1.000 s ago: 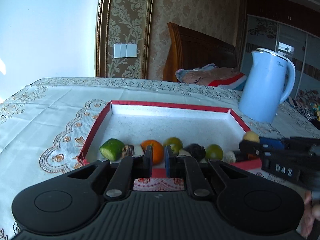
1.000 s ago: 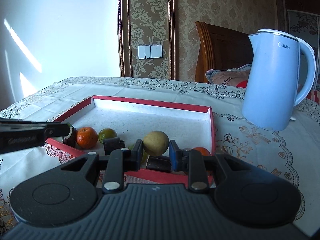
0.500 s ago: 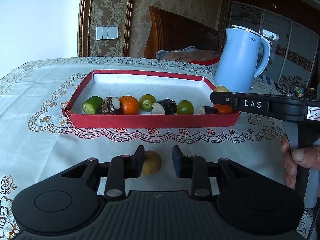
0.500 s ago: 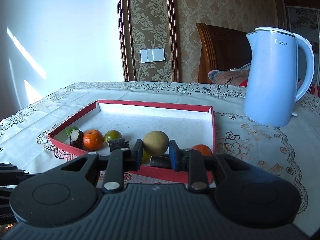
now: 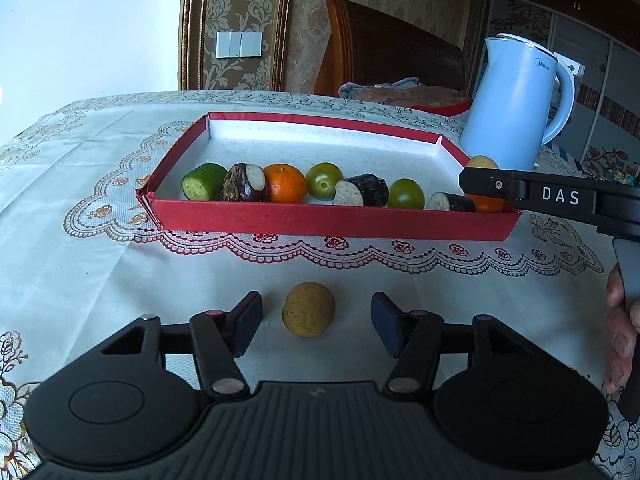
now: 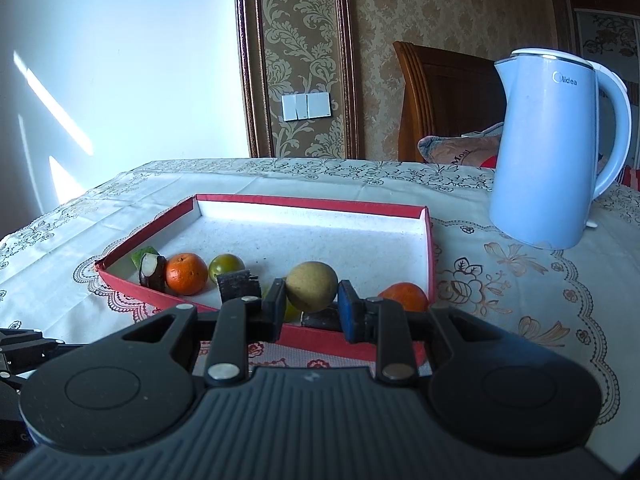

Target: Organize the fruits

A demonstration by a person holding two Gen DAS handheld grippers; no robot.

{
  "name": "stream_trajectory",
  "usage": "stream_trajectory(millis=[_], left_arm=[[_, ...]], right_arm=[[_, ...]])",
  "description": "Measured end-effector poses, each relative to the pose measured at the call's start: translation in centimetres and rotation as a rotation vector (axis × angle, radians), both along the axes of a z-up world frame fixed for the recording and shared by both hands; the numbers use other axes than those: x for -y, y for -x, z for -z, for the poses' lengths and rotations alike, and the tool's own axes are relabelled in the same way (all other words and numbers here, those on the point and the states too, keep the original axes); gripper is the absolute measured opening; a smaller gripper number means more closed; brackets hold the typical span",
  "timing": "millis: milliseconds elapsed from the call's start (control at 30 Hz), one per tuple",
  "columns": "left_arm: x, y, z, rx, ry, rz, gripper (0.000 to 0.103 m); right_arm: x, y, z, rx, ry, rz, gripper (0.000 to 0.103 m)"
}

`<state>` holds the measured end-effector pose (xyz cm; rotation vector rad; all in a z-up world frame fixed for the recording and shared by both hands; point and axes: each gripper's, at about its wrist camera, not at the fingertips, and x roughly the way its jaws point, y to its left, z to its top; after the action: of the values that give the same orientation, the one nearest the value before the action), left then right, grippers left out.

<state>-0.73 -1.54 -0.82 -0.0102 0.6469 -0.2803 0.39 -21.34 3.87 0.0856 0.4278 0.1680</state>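
Opening as it dips toward the cloth, the left gripper (image 5: pixel 316 322) now frames a tan fruit (image 5: pixel 308 309) that lies on the tablecloth (image 5: pixel 80 248) near the tray (image 5: pixel 328 222); a second ago its jaws were pressed together over the tray's fruit row, so it has pulled back to the near side and spread, with the fruit between the pads but touched by neither. That reads as the start of a pick: one stray fruit is about to be taken so it can join the row. The right gripper (image 6: pixel 311 304) has not moved and pinches a second tan fruit (image 6: pixel 312 287) above the tray's near right corner, beside an orange (image 6: pixel 404 295). On the cloth, the loose fruit is small, round, dull yellow-brown and finely speckled, sitting upright and free of anything else. Inside the tray, along its near wall, lie a green cut piece (image 5: pixel 204 181), dark cut pieces, a second orange (image 5: pixel 284 183) and green round fruits. A blue kettle (image 5: pixel 516 104) stands far right, apart from the tray.
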Motion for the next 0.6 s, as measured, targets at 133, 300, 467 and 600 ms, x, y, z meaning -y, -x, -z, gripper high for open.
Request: stream_trajectory(millis=[133, 300, 467, 600], left_arm=[[-0.1, -0.1, 0.1, 0.006, -0.005, -0.009, 0.034], [-0.1, -0.1, -0.1, 0.001, -0.006, -0.006, 0.026], [0.3, -0.2, -0.7, 0.024, -0.018, -0.016, 0.026], [0.9, -0.9, -1.9, 0.070, -0.025, -0.034, 0.026]], right_arm=[[0.0, 0.0, 0.0, -0.001, 0.000, 0.001, 0.026], [0.0, -0.1, 0.1, -0.001, 0.003, 0.006, 0.026], [-0.1, -0.2, 0.1, -0.004, 0.005, 0.005, 0.026], [-0.2, -0.3, 0.0, -0.002, 0.009, 0.005, 0.026]])
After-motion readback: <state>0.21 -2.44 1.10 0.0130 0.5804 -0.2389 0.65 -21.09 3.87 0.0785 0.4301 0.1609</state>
